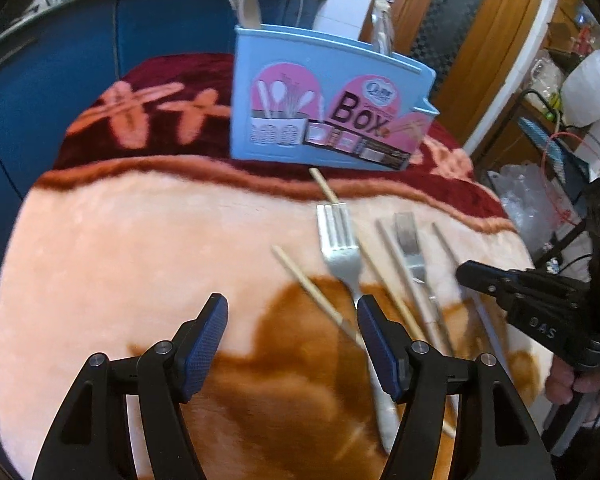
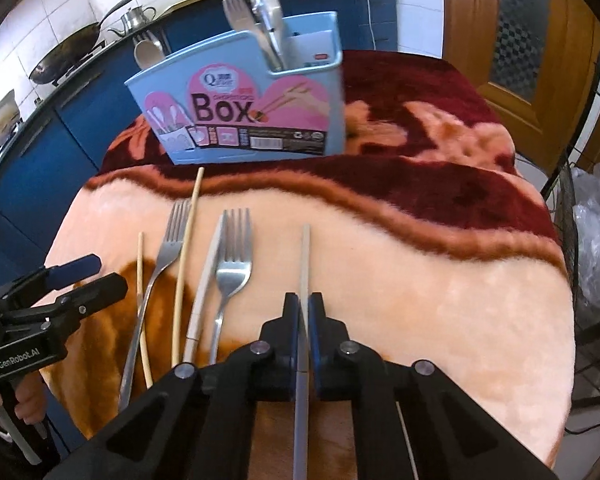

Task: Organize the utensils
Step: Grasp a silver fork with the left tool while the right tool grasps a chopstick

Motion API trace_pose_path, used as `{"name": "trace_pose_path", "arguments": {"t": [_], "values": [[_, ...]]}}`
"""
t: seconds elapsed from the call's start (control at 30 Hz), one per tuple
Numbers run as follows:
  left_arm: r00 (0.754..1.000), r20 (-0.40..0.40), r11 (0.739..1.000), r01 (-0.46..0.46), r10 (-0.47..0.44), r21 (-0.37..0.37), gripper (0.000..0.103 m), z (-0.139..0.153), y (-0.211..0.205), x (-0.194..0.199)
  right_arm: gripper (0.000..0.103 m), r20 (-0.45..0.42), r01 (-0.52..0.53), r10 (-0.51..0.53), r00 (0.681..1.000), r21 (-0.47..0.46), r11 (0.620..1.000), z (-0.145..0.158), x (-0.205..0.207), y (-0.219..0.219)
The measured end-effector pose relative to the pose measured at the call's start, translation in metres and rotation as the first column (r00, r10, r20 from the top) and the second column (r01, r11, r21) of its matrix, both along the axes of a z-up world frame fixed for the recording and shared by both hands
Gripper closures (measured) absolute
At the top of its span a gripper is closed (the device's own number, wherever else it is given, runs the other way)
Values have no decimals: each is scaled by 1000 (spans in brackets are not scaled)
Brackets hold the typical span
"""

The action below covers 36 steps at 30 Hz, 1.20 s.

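Note:
A light blue utensil box (image 1: 328, 100) stands at the back of the blanket-covered table; it also shows in the right wrist view (image 2: 244, 108) with a wooden spoon, a fork and tongs in it. My left gripper (image 1: 292, 312) is open above a fork (image 1: 340, 248) and a bamboo chopstick (image 1: 316, 292). My right gripper (image 2: 304, 304) is shut on a grey chopstick (image 2: 305, 256) that points toward the box. On the blanket lie two forks (image 2: 234, 268), (image 2: 164, 256), a white chopstick (image 2: 204, 284) and bamboo chopsticks (image 2: 186, 248).
The table carries a peach, brown and dark red blanket (image 2: 420, 272). Blue cabinets (image 1: 40, 100) with a wok (image 2: 68, 56) and kettle stand behind. A wooden door (image 2: 520, 32) and a wire rack with plastic bags (image 2: 592, 216) are at right.

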<state>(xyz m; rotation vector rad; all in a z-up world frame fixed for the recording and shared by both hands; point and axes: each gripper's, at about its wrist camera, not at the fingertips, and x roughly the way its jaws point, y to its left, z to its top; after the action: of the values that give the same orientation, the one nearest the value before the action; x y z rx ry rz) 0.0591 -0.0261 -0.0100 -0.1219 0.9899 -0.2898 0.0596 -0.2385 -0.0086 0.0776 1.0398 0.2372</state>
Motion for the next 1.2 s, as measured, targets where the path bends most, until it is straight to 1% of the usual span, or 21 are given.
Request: {"name": "trace_pose_path", "arguments": {"t": [0.07,0.1,0.17,0.2,0.27,0.33,0.4,0.5,0.63,0.7,0.77,0.87,0.97,1.0,1.1,1.2], "values": [[1000,-1,1000,14,-14,-6,35,1,-5,0,96,2,0,0,1000,-9,1000,0,0,-3],[1000,5,1000,23,-23,-4,38,3,-8,0,96,1,0,0,1000,-13,1000,0,-1,-4],[999,8,999,44,-44,4,54,5,-14,0,96,1,-6,6,1000,-22,1000,-1,-1,-6],[998,3,998,55,-55,6,57,6,-17,0,96,1,-9,9,1000,-24,1000,-1,-1,-7],[996,-14,997,83,-83,4,75,6,-23,1,96,-2,-13,13,1000,-22,1000,-1,-1,-8],[993,-41,993,114,-114,7,84,4,-29,4,96,-7,-19,18,1000,-21,1000,-2,0,-9],[988,-72,991,135,-133,13,85,1,-34,7,96,-15,-28,27,1000,-23,999,-2,1,-9],[982,-101,985,166,-160,55,85,-1,-42,12,96,-35,-37,36,999,-17,999,-3,3,-10],[970,-162,973,201,-181,115,85,-2,-51,25,95,-61,-53,51,997,-20,998,-4,7,-10],[960,-196,962,231,-201,148,85,-2,-59,31,95,-73,-61,59,996,-24,998,-4,9,-9],[940,-261,952,265,-220,153,85,-9,-66,39,95,-88,-66,63,994,-21,998,-4,12,-10],[928,-299,943,282,-222,179,85,-10,-73,46,95,-111,-66,65,992,-6,998,-5,15,-12],[922,-313,940,291,-226,179,85,-10,-75,49,95,-125,-74,73,989,-5,997,-5,17,-11],[923,-311,943,287,-225,170,85,-10,-74,49,95,-130,-78,77,989,-5,997,-5,18,-11],[931,-293,952,269,-217,149,90,-10,-68,49,94,-146,-82,81,986,2,997,-6,21,-11],[939,-274,965,244,-208,102,95,-9,-58,48,94,-155,-88,87,984,1,996,-6,24,-11]]}}
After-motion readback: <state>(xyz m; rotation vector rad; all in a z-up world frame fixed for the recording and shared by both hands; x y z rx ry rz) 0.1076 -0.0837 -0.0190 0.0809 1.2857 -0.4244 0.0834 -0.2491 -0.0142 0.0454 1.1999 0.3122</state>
